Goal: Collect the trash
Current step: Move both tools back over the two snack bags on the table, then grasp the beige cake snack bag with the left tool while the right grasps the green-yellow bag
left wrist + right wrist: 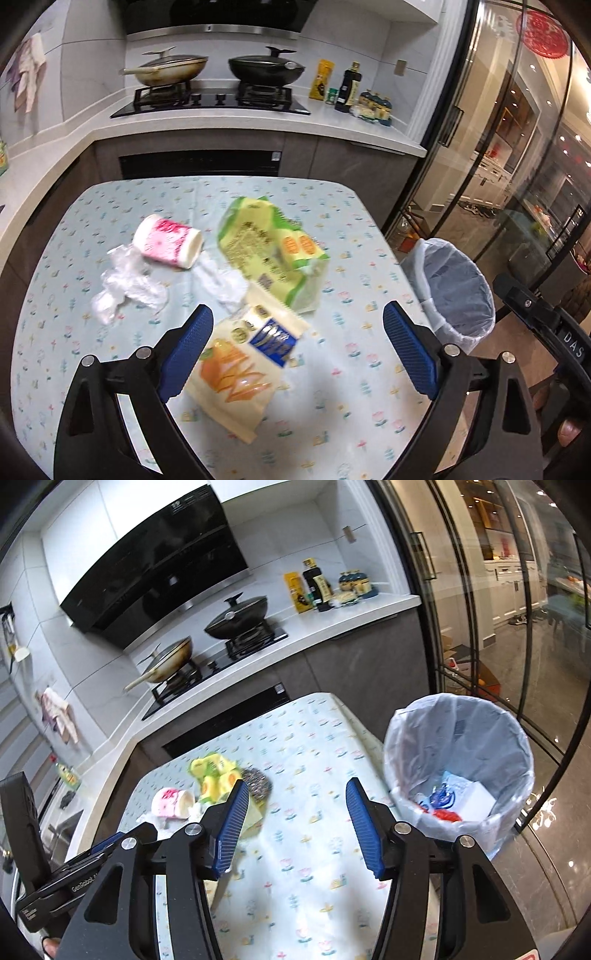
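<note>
On the flowered tablecloth [332, 398] lie a cream snack bag with orange print [240, 373], a green food bag [273, 254], a pink-and-white cup on its side [168, 242] and crumpled clear plastic [129, 284]. My left gripper [299, 354] hangs open above the table, its left finger beside the cream bag, nothing gripped. My right gripper [295, 823] is open over bare cloth, empty. To its left are the green bag [216, 775] and the cup [171, 803]. A white-lined bin [458, 771] beside the table's right edge holds blue, red and white scraps.
A counter with a gas hob [210, 99], two lidded pans [266, 68] and bottles [347, 88] runs behind the table. Glass doors [480, 627] stand right of the bin [458, 291]. The left gripper's black body [55, 886] shows at the lower left in the right wrist view.
</note>
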{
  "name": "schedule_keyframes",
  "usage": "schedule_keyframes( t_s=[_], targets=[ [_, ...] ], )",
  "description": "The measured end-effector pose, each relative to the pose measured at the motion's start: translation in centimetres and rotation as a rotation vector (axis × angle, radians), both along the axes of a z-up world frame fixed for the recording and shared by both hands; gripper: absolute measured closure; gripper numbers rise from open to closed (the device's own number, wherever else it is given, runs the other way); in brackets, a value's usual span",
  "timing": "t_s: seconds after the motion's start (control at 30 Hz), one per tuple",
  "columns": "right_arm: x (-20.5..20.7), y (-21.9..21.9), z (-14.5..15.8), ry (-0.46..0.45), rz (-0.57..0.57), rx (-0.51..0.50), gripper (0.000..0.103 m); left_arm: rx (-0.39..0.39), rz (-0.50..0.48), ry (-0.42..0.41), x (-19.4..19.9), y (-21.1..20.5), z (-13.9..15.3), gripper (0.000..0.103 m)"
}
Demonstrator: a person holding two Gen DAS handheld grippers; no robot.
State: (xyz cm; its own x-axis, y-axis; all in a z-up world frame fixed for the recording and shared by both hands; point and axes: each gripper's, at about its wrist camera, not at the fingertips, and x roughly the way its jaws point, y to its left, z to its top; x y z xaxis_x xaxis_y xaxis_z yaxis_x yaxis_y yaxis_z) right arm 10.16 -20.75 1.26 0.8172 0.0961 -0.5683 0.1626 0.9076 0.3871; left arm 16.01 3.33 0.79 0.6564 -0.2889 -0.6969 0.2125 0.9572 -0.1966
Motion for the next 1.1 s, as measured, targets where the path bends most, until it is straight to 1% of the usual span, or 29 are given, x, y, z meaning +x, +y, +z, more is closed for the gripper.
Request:
schedule_keyframes(
  t_s=[0.3,0.5,0.7,0.83,0.9,1.1],
  targets=[
    [1.5,5.6,-0.9,0.036,0.080,-0.025,0.048,0.025,0.074,0.043,-0.4,5.5,-2.4,0.014],
    [3.4,8.4,-2.1,0.070,0.121,-0.045,0.046,0.040,0.083,0.082,0.2,7.4,-4.4,0.014],
    [5.8,10.4,-3.5,0.104,0.151,-0.062,0.046,0.057,0.072,0.132,1.3,8.0,-7.0,0.013],
    [7.7,11.4,-4.2,0.119,0.164,-0.085,0.046,0.045,0.053,0.157,2.2,8.1,-8.3,0.013],
    [8.6,11.7,-4.6,0.125,0.166,-0.092,0.046,0.043,0.040,0.167,2.8,7.9,-8.8,0.011],
    [11.5,12.4,-5.8,0.146,0.170,-0.112,0.045,0.033,0.007,0.201,4.6,7.1,-10.5,0.010]
  ],
)
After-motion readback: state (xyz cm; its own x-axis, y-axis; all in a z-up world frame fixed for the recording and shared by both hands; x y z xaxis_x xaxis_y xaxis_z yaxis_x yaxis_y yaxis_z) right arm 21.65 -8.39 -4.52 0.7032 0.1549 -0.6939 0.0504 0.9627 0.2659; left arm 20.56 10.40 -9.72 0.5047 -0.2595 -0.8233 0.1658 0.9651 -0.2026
